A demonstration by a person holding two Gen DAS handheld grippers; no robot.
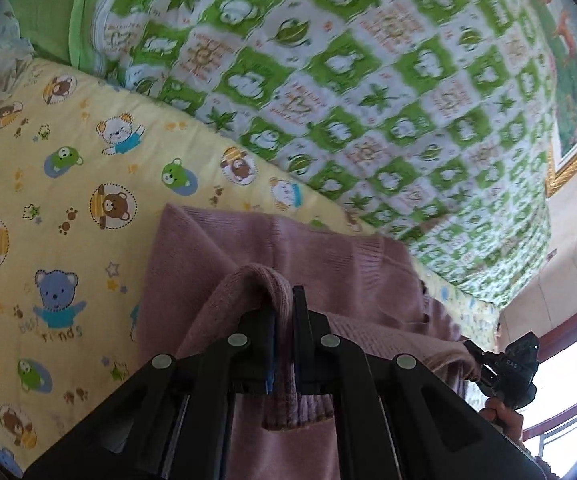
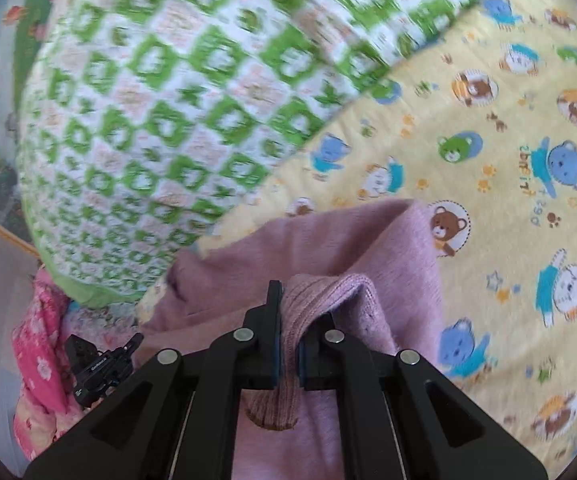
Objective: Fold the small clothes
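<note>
My left gripper [image 1: 284, 304] is clamped on a ribbed fold of the sweater [image 1: 256, 248]; the knit bunches up between the two fingers [image 1: 299, 308] and hangs back toward the camera. The rest of the mauve sweater spreads out ahead and below the fingers, lying over the yellow bear-print sheet [image 1: 68, 184]. Beyond it rises the green-and-white quilt [image 1: 348, 80], blurred in this view. Far right, I see my right gripper [image 1: 508, 368] from outside, with the hand [image 1: 502, 416] gripping its handle below.

My right gripper [image 2: 288, 308] is likewise pinched tight on a ribbed edge of the sweater [image 2: 328, 240], the fabric squeezed between the pads and draping down behind them. A flat panel of the sweater lies ahead, its far corner touching a brown bear on the sheet [image 2: 508, 140]. The quilt [image 2: 148, 120] fills the upper left, heavily blurred. At lower left the left gripper [image 2: 100, 364] shows from the side, just beside a pink floral cloth [image 2: 36, 352]. I cannot tell whether the sweater is lifted clear of the sheet or resting on it.
</note>
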